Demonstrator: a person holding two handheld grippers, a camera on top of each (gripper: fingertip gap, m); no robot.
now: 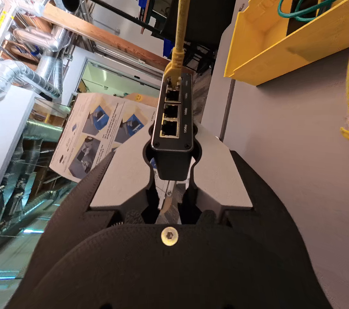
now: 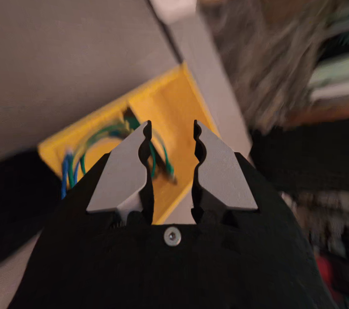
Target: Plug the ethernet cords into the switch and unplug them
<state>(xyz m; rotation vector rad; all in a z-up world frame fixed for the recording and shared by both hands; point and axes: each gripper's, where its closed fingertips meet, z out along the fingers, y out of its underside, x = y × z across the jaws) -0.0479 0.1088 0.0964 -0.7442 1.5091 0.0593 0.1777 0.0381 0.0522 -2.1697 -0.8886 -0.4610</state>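
Switch (image 1: 172, 130) locked in our left gripper (image 1: 173, 135), and we have a clean look at it: a small black box clamped between the two grey fingers (image 1: 132, 164), held up off the grey table (image 1: 283, 148) with its port face toward the camera. We count a row of ports running away from us. The three nearer ones sit empty, and the farthest one carries a yellow ethernet cord (image 1: 182, 16), its plug (image 1: 174, 69) seated in the socket while the cable runs straight up and out of the top of the frame.

Off to the side, a yellow bin (image 1: 264, 50) stands on the table, well apart from the switch, and a green cord (image 1: 294, 7) loops inside it against a dark divider. Behind the switch we see a printed cardboard box (image 1: 90, 130), and beyond that silver ducting (image 1: 28, 77) and wooden beams (image 1: 94, 29).

Over to our right gripper (image 2: 172, 126), and the picture is heavily blurred. Its jaws stand apart with nothing between them. It hangs above the same yellow bin (image 2: 170, 96), where we make out green cords (image 2: 168, 160) and a blue cord (image 2: 65, 173) in a loose tangle. Whether any of those plugs touch the bin floor, we cannot tell through the smear.
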